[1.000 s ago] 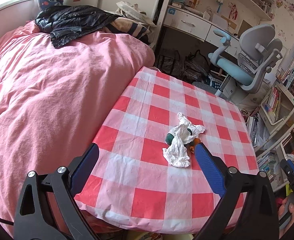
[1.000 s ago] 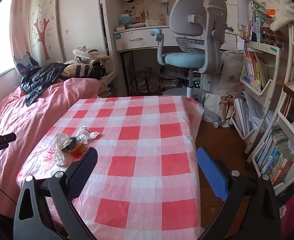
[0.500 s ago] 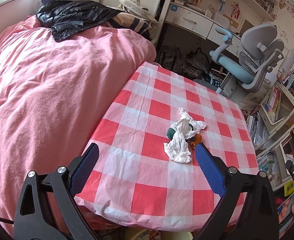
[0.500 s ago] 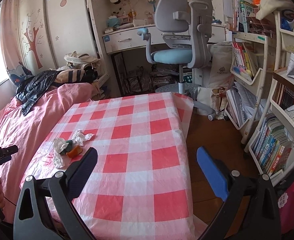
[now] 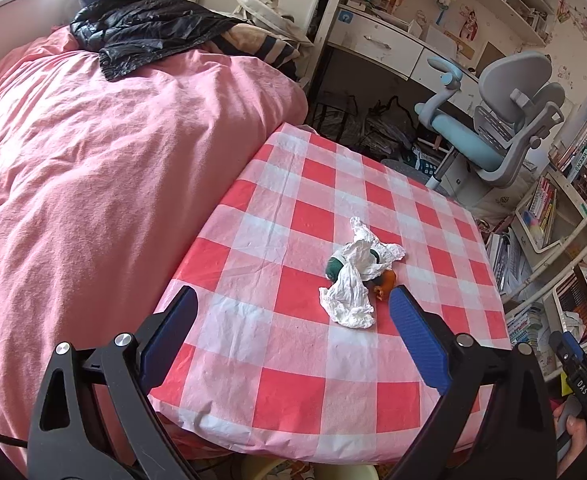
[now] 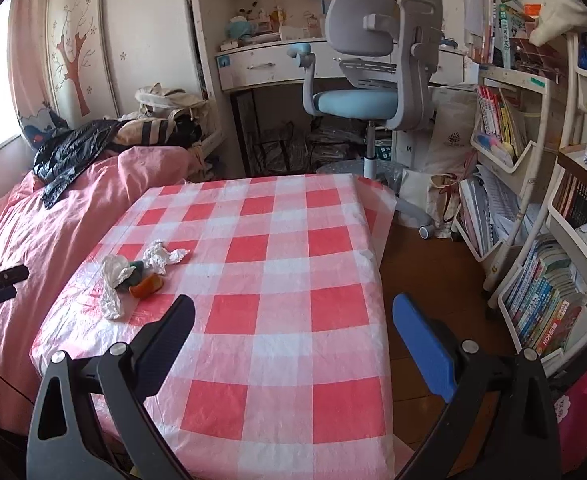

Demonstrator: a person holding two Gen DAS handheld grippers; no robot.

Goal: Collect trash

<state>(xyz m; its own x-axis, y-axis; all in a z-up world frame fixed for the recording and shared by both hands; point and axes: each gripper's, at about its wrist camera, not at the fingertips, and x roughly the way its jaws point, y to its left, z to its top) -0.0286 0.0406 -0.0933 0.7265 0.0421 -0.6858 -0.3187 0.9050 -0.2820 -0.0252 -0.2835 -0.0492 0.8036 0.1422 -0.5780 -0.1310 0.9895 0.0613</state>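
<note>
A pile of trash lies on the red-and-white checked table (image 5: 293,376): crumpled white tissues (image 5: 353,280), a dark green scrap (image 5: 334,268) and an orange scrap (image 5: 385,282). The pile also shows in the right wrist view, with tissues (image 6: 113,280) and the orange scrap (image 6: 145,286) at the table's left side. My left gripper (image 5: 291,304) is open and empty, above the table's near edge, short of the pile. My right gripper (image 6: 293,312) is open and empty over the table's near right part, well away from the pile.
A bed with a pink cover (image 5: 93,180) and a black jacket (image 5: 145,32) adjoins the table's left. A grey-blue desk chair (image 6: 365,80) and a desk (image 6: 261,64) stand beyond. Bookshelves (image 6: 533,200) line the right. A wooden floor (image 6: 425,272) lies between table and shelves.
Both grippers have pulled back and risen a little, so the table and trash look farther off. Both stay open. The trash has not moved.
</note>
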